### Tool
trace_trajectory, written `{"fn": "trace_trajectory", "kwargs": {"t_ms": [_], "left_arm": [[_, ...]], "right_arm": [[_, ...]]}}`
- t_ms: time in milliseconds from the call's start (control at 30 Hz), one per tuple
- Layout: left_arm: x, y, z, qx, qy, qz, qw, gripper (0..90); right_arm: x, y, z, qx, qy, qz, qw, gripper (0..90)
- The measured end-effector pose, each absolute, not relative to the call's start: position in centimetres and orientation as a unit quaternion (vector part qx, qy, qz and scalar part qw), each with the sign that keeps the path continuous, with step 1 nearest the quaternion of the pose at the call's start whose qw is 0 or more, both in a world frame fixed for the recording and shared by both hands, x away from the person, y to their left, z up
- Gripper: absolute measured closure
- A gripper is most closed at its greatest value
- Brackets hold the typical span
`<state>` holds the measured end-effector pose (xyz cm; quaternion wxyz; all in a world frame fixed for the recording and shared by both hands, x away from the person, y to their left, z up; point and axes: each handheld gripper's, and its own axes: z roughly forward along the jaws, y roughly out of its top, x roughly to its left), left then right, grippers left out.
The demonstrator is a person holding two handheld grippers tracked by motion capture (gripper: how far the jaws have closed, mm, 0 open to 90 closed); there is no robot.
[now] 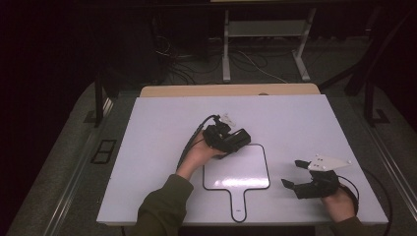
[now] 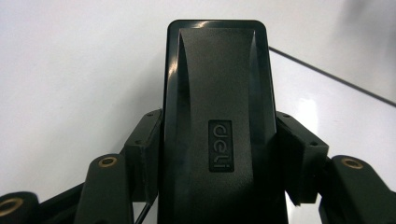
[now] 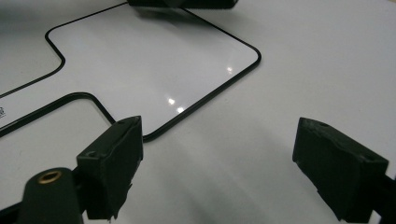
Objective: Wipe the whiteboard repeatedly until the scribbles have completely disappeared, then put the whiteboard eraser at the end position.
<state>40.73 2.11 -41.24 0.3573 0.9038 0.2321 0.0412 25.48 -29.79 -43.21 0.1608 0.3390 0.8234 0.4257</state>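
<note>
The left gripper (image 2: 212, 154) has its two black pads (image 2: 144, 154) clamped on the long sides of a black eraser (image 2: 217, 93), a whiteboard wiper with a raised logo on its back. The eraser's long axis runs straight out along the jaws, away from the hand. In the high view the left gripper (image 1: 235, 141) holds the eraser (image 1: 238, 139) at the top left corner of a small whiteboard (image 1: 241, 169), a paddle-shaped panel with a black rim and a handle pointing toward the person. Whether the eraser touches the board or hangs just above it cannot be told. The board's face stretches right and toward the person from the eraser, so a wipe would likely travel that way.

The right gripper (image 1: 291, 173) rests well apart on the table (image 1: 157, 123), right of the board, its jaws wide and empty.
</note>
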Motion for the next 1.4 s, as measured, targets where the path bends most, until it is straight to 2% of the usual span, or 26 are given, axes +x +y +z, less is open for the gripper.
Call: {"fn": "trace_trajectory", "kwargs": {"t_ms": [300, 633, 1400], "left_arm": [[41.0, 4.6, -39.6, 0.886, 0.247, 0.043, 0.39, 39.2], [41.6, 6.1, -38.7, 0.88, 0.254, 0.053, 0.398, 39.2], [45.9, 3.8, -38.4, 0.882, 0.254, 0.078, 0.389, 39.2]], "right_arm": [[25.5, -29.7, -43.2, 0.338, 0.824, 0.426, 0.161, 15.0], [25.4, -29.6, -43.3, 0.34, 0.823, 0.426, 0.157, 15.0], [25.5, -29.6, -43.5, 0.344, 0.822, 0.429, 0.148, 15.0]]}}
